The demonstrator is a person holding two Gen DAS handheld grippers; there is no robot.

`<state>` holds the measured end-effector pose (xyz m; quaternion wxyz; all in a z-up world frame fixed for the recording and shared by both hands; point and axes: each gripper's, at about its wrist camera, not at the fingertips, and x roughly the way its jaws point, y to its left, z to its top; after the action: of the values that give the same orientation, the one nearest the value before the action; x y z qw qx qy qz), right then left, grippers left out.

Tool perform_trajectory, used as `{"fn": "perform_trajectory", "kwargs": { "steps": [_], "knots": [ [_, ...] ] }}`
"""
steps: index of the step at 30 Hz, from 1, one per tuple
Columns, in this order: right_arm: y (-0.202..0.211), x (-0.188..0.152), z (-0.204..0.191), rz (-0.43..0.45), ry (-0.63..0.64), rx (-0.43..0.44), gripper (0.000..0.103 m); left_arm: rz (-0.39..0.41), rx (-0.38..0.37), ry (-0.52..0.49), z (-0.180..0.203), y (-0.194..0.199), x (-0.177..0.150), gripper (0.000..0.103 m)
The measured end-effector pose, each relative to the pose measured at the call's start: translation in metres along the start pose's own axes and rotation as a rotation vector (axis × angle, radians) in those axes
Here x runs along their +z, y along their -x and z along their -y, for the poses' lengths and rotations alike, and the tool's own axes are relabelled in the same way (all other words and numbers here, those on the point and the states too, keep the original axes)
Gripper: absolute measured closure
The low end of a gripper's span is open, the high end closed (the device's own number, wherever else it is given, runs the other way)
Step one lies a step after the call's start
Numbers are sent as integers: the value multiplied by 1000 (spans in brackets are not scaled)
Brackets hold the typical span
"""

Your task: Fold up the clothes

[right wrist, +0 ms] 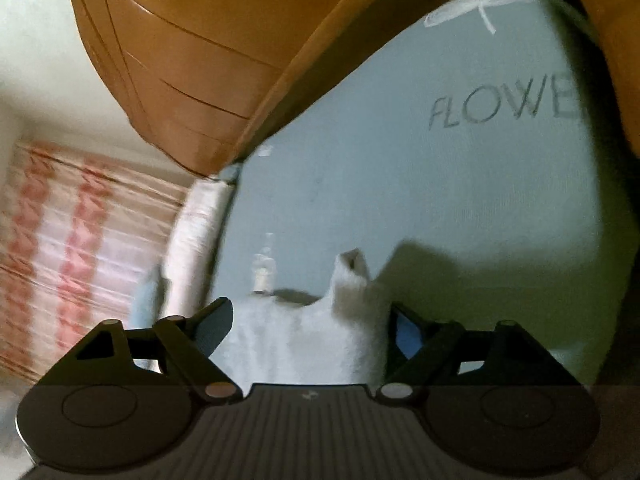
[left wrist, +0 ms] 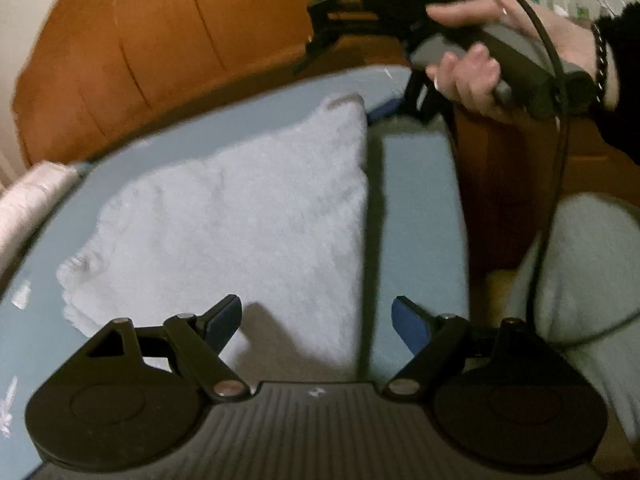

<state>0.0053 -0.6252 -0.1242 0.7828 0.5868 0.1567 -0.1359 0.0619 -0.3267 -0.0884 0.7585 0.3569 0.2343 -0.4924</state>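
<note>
White fluffy garment [left wrist: 240, 216] lies folded flat on the blue sheet [left wrist: 416, 184], one long straight edge along its right side, a narrow cuff-like end [right wrist: 350, 268] sticking out.

Only one piece of writing can be read. On the pale blue bedsheet [right wrist: 420, 184], toward its far right edge in the right wrist view, grey capital letters spell "FLOWE" [right wrist: 504, 112]; the word runs on past that, but the rest is cut off at the edge of the picture. Near the far corner of the same sheet there is a white printed sketch [right wrist: 480, 4], not lettering. The left wrist view shows no legible text.
</note>
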Motion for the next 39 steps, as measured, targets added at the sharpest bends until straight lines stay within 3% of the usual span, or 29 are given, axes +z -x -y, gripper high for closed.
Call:
{"fn": "perform_trajectory", "kwargs": {
  "steps": [3, 8, 10, 13, 17, 22, 25, 26, 28, 31, 33, 39],
  "knots": [
    [9, 5, -9, 58, 91, -102, 16, -32, -29, 12, -3, -2, -2, 20],
    [24, 2, -39, 44, 298, -79, 14, 11, -39, 50, -23, 10, 8, 20],
    [16, -3, -51, -32, 348, -10, 13, 24, -14, 68, -34, 9, 15, 19],
    [-8, -12, -50, -134, 362, 1, 13, 21, -22, 121, -51, 0, 20, 19],
    [-41, -25, -50, -270, 379, 16, 14, -47, -69, 246, -67, -14, 7, 19],
    [-32, -17, -59, -260, 389, 33, 14, -17, -134, 370, -98, -2, -4, 19],
    [-40, -9, -88, -232, 462, 64, 14, 21, -91, 412, -126, -6, 9, 19],
    [-46, -7, -100, -223, 494, 72, 15, 30, -86, 434, -135, -11, 13, 19],
    [-61, -8, -114, -233, 556, 69, 42, 44, -95, 466, -149, -24, 17, 19],
    [-94, -15, -127, -274, 633, 34, 57, 17, -94, 490, -157, -43, 13, 19],
    [-116, -22, -133, -297, 684, 11, 59, -29, -90, 512, -159, -53, 2, 19],
    [-172, -47, -141, -369, 820, -93, 59, -29, -94, 509, -152, -30, -20, 18]
  ]
}}
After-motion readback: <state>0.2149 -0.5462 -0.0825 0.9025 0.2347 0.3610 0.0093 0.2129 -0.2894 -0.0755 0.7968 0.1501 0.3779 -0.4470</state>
